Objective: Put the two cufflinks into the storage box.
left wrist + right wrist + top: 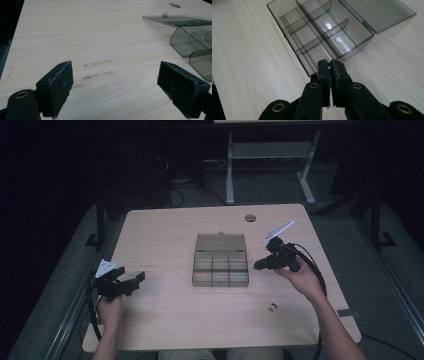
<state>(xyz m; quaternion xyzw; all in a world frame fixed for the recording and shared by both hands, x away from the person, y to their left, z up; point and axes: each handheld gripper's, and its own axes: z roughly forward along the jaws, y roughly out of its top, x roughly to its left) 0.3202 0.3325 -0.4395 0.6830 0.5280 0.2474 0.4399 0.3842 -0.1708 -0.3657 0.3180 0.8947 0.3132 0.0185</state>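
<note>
My right gripper [330,65] is clamped on a small shiny metal part [329,65], just short of the clear box [322,37] at the table's [165,320] middle. I'd carry it over one compartment and let go low, so it won't bounce. My left gripper [115,85] rests wide open, holding nothing. The compartments I can see look bare; another small part [271,307] lies nearer me.

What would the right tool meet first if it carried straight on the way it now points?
Most likely the near corner of the open smoky compartment box, just ahead of the right tool; depth is hard to judge.
</note>
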